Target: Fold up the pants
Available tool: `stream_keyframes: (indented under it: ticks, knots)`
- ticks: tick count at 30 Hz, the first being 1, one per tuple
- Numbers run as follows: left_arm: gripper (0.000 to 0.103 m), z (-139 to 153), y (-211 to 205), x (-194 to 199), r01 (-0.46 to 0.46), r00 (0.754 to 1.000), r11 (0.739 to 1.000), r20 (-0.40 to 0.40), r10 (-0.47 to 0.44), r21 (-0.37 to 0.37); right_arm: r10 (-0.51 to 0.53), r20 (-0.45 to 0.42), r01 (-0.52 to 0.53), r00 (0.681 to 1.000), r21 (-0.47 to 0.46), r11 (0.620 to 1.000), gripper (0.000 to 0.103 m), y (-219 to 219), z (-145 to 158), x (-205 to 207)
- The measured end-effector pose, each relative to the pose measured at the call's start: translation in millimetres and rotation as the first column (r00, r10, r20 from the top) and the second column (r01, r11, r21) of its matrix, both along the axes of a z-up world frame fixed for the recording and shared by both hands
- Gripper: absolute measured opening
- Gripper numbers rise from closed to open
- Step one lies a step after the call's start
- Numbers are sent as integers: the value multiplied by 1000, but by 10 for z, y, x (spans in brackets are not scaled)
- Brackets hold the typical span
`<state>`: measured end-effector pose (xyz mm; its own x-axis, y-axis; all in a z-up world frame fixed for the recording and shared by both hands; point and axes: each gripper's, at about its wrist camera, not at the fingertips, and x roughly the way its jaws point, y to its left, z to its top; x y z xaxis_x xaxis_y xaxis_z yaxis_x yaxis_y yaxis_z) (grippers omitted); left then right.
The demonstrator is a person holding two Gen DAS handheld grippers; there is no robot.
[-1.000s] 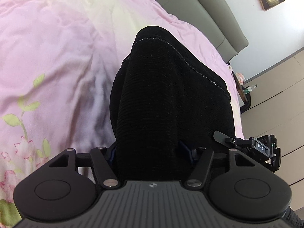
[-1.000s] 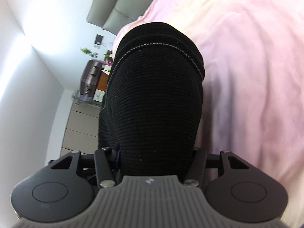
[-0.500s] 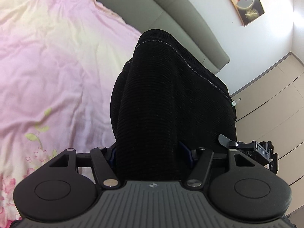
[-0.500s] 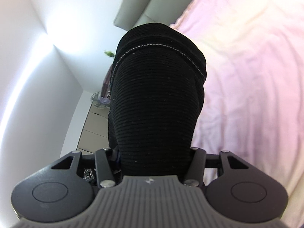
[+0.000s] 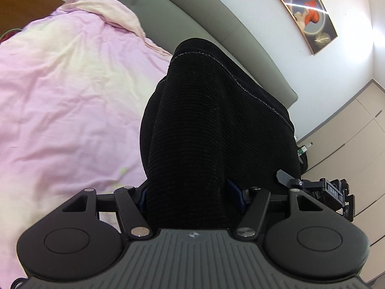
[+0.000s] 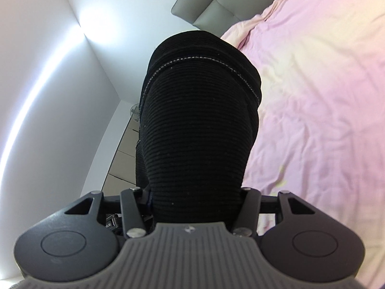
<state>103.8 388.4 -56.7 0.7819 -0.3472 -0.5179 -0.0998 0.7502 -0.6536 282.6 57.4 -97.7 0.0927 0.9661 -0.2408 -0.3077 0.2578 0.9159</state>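
Ahead, pants before headboard.

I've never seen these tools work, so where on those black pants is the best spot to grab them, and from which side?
Take the black pants at the stitched hem edge, one bunch per tool, coming in from the side facing the holder. The thick ribbed cloth bulges there, filling the left gripper and right gripper.

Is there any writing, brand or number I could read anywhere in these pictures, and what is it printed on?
"DAS" on the small black clamp beside the left claw.
"G", a single letter on that clamp's lower corner.
A small round logo, no letters, on each claw's ribbed body.
Marks on the black part under the right claw: too small to read.
The wall picture shows no legible words.
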Motion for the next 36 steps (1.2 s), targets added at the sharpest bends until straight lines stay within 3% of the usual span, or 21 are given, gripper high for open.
stream_keyframes:
  ticks: [10,19,22,26,29,36]
  knots:
    - [72,-407,909,-33,-74,990,997,-124,73,-1,60,-111,-66,992,-50,997,49,1182,-420,45]
    - [72,-1036,1500,65,-134,953,991,-273,131,7,101,-251,-126,963,-86,988,50,2032,-1215,342]
    - [74,-1208,1523,67,-151,942,989,-301,147,12,91,-259,-123,962,-110,986,54,2077,-1409,347]
    - [81,-1150,1481,79,-148,938,988,-312,154,46,69,-293,-111,954,-131,985,73,2100,-1618,324]
    - [86,-1068,1400,4,-137,931,983,-325,169,119,102,-254,-146,962,-158,977,74,2039,-1643,215]
    - [86,-990,1344,-347,-145,926,980,-330,183,137,133,-137,-160,982,-206,965,74,1852,-1641,-78]
